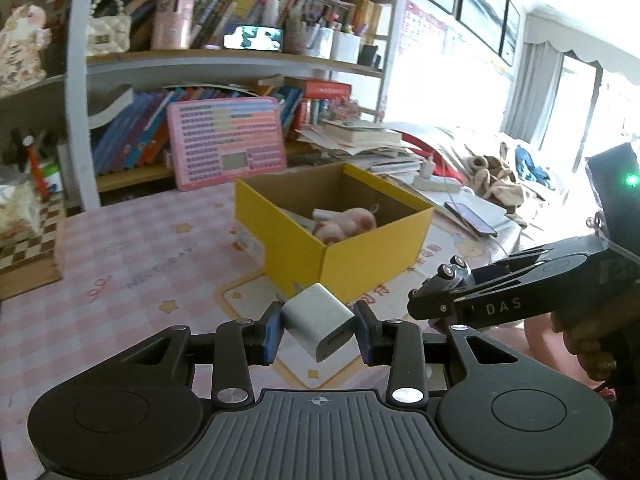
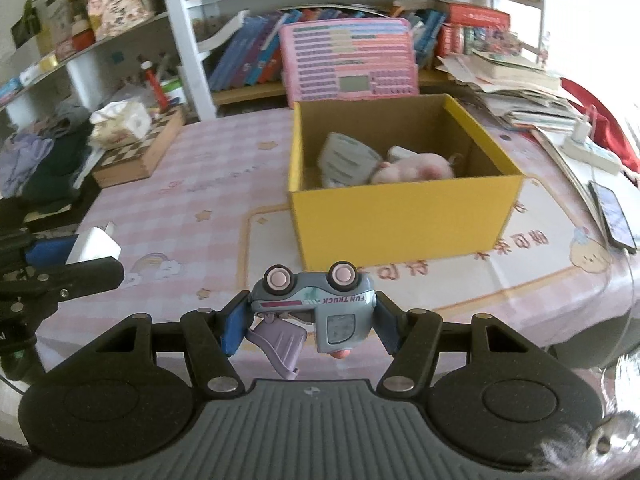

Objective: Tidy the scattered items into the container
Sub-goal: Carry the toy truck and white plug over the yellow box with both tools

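Note:
A yellow cardboard box (image 1: 372,252) stands open on the pink checked table; it also shows in the right wrist view (image 2: 404,216). Inside lie a pink plush toy (image 2: 414,170) and a folded paper leaflet (image 2: 346,160). My left gripper (image 1: 318,330) is shut on a white charger plug (image 1: 320,320), held above the table in front of the box. My right gripper (image 2: 310,320) is shut on a blue toy truck (image 2: 320,304), wheels up, its purple ramp hanging open, also in front of the box. The right gripper shows in the left wrist view (image 1: 448,280).
A pink keyboard toy (image 1: 228,142) leans against the bookshelf behind the box. A chessboard box with tissues (image 2: 136,148) sits at the table's left. A phone (image 2: 612,216), a power strip (image 2: 588,152) and stacked papers lie to the right.

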The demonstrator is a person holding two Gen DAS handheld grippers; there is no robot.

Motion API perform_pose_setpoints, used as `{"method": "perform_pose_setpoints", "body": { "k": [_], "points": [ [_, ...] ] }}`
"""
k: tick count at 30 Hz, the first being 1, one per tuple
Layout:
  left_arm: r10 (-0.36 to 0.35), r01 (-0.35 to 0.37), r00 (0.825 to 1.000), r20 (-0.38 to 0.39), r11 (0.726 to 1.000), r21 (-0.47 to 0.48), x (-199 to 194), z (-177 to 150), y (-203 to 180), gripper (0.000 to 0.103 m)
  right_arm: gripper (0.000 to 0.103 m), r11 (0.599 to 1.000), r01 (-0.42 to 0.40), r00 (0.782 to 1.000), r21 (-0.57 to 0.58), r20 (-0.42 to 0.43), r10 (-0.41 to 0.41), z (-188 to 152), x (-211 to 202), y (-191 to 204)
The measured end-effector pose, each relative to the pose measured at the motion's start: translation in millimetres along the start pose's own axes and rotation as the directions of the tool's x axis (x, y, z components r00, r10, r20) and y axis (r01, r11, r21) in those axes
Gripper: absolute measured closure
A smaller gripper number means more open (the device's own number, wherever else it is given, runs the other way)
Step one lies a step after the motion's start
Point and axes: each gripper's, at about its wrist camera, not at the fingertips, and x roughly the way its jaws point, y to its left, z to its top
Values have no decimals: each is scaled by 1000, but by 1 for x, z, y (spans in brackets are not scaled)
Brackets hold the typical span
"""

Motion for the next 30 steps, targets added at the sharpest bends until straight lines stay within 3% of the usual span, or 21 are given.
{"method": "perform_pose_setpoints", "body": {
  "k": [21,30],
  "points": [
    [-36,37,999,-17,999,35,87,54,-45,67,42,997,51,997,57,-64,-48,27,24,-108],
    [-3,3,1000,10,999,52,130,88,-53,67,42,999,13,1000,30,16,-13,77,35,-144]
  ]
}}
